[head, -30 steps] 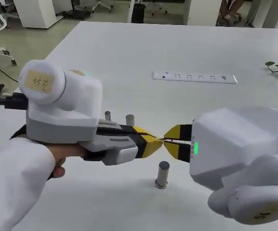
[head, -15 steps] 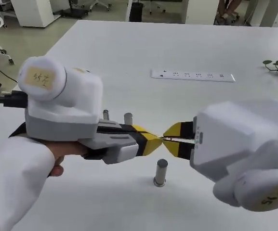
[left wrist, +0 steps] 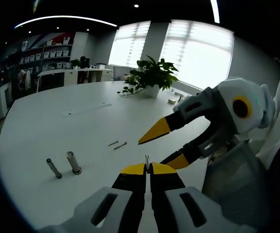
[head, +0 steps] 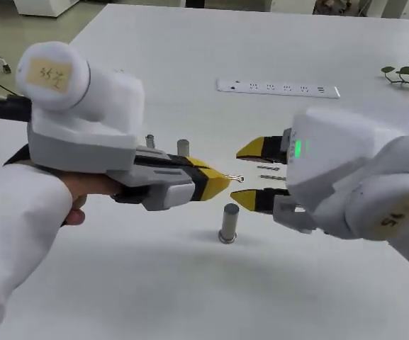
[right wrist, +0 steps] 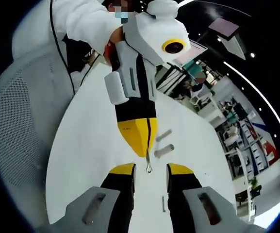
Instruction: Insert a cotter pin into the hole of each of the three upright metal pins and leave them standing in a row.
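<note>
Left gripper [head: 224,181] jaws pinched on a cotter pin [head: 235,178], loop end out, held at the tips of right gripper [head: 241,176]'s spread jaws. Likely a regrip to line it up for the metal pin [head: 227,222] just below. Two more metal pins [head: 183,147] stand behind, and spare cotter pins [head: 270,169] lie on the surface [head: 190,283]. Handwriting on the tan sticker [head: 50,74] is unreadable.

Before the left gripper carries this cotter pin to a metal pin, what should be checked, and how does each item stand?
1. Cotter pin clamped in the shut left gripper: ok.
2. Right gripper open, not touching it: ok.
3. Nearest metal pin upright: ok.
4. Its hole turned toward the cotter pin: cannot tell.
5. Spare cotter pins lying on the table: ok.
</note>
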A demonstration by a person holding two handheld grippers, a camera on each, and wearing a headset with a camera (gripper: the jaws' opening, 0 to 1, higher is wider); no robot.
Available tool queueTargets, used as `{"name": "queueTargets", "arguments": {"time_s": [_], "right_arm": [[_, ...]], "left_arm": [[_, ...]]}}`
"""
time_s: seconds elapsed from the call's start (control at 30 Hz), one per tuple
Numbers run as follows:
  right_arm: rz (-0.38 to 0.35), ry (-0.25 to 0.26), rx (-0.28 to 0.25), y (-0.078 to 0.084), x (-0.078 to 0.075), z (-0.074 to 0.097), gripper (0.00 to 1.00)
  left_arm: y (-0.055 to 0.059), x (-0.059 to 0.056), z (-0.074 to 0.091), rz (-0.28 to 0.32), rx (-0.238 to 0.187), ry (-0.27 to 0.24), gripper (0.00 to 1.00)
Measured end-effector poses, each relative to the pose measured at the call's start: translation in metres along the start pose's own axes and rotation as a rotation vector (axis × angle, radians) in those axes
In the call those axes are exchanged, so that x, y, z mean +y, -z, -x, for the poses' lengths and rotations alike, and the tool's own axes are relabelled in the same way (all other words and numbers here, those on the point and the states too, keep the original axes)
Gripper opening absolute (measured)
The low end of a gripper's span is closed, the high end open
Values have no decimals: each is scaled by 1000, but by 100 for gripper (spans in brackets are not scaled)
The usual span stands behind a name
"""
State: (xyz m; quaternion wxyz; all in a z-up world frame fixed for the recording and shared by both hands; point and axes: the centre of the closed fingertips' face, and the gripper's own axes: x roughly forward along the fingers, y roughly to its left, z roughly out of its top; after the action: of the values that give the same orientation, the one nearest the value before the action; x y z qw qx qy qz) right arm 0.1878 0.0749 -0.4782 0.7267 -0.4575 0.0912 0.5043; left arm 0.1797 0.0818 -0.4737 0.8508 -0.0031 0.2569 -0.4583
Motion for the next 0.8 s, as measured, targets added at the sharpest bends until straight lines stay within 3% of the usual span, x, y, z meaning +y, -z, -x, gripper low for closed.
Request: {"name": "queueTargets", "arguments": {"time_s": [0.13, 0.33, 0.4, 0.5, 0.7, 0.8], "right_arm": [[-131, -76, -42, 4, 7, 3, 27], [-363, -175, -98, 10, 6, 9, 27], [-444, -288, -143, 6, 15, 14, 26], [-560, -394, -235, -4, 17, 22, 26], [-631, -522, -302, -10, 17, 33, 20], [-657, -557, -316, -10, 17, 34, 19]], "left_arm": [[-1, 0, 4, -29, -4, 3, 0], [-2, -7, 8, -105, -13, 32, 0], [-4, -11, 9, -110, -11, 37, 0], [-6, -23, 11, -162, -7, 63, 0], [-8, -28, 13, -171, -23, 101, 0], [-8, -31, 15, -184, -24, 120, 0]]}}
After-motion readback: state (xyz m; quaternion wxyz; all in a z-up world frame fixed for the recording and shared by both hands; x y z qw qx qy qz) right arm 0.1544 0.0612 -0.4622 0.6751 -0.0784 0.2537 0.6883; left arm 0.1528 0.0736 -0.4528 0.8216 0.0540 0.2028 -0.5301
